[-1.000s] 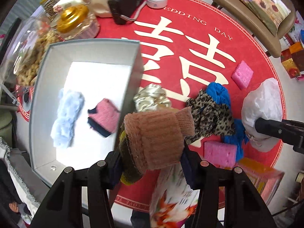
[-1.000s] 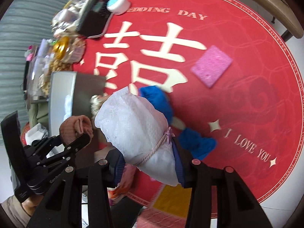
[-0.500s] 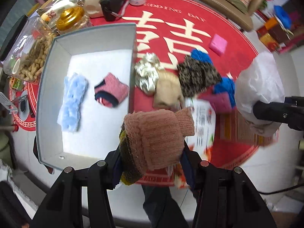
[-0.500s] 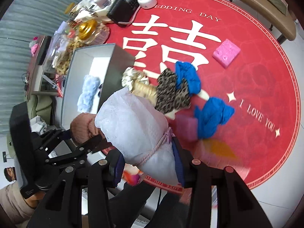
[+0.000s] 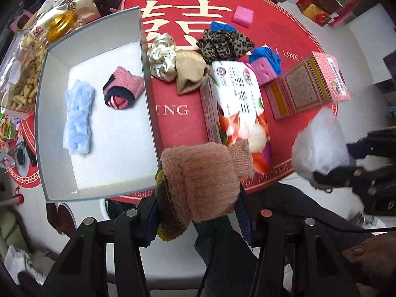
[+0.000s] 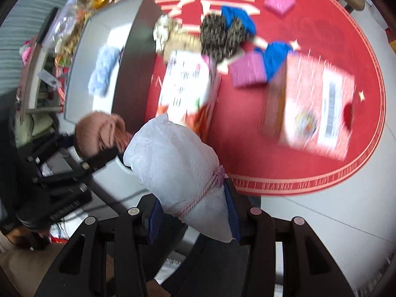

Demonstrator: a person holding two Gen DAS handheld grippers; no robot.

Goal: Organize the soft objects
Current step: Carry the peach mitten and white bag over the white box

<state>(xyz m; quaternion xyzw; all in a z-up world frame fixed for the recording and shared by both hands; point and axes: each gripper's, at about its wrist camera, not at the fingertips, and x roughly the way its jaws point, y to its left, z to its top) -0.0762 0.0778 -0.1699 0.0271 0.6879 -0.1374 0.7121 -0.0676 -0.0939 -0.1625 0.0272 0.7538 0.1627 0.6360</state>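
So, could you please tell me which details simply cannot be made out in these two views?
- Right wrist view: the print on the pink carton is smeared by motion blur.
- Left wrist view: the far side of the rolled sock is hidden by the sock itself.
- Right wrist view: the grey box floor is mostly blocked by its near wall.
- Both views: the white pouch contents are hidden by its fabric.

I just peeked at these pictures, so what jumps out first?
A fuzzy pink knitted sock is pinched in the left tool, right up front. The right tool squeezes a white pouch tied with pink cord. Behind them, a grey box sits on a big red mat.
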